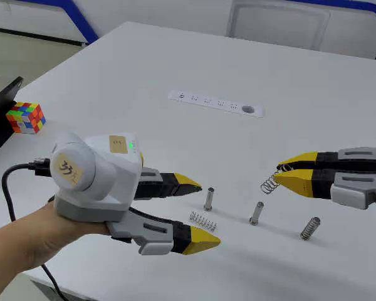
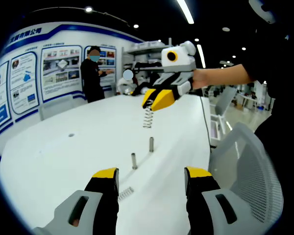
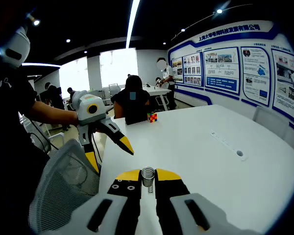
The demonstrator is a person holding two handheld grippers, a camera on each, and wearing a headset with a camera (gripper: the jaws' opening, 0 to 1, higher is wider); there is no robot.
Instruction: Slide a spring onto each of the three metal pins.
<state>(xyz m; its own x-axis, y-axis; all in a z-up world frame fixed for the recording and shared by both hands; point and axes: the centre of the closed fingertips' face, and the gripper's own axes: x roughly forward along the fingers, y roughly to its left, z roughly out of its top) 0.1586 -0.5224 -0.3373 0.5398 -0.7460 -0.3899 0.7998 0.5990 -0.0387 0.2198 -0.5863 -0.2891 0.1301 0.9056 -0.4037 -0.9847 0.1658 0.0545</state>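
Presently, the right tongs (image 1: 280, 173) are clenched on a spring (image 1: 269, 184), a short coil of bright steel wire that juts from the yellow tips and hangs above the white counter (image 1: 144, 69) without touching it. The left tongs (image 1: 208, 212) are released, with the jaws spread wide, and a second spring (image 1: 202, 221) of the same make lies flat on the counter between the tips. Two bare pins stand upright: the near pin (image 1: 208, 199), just beyond the second spring, and the middle pin (image 1: 256, 212), below the held spring. Further right, a third spring (image 1: 310, 227) stands slightly tilted; it appears to sit over the third pin, but the coils hide the core. The head view also takes in a power strip (image 1: 216, 103) and a colour cube (image 1: 26, 117), both well apart from the pins. The left gripper view gives the side profile: the spring (image 2: 147, 117) dangles from the right tongs (image 2: 154, 102) above the two pins (image 2: 151, 144), with the second spring (image 2: 126, 193) near the left tongs (image 2: 152, 173). The right gripper view gives the end-on profile: the spring (image 3: 147, 174) appears as a round ring pinched between the tips of the right tongs (image 3: 148, 178), with the left tongs (image 3: 112, 147) beyond it and a mesh chair (image 3: 63, 181) beside the counter.
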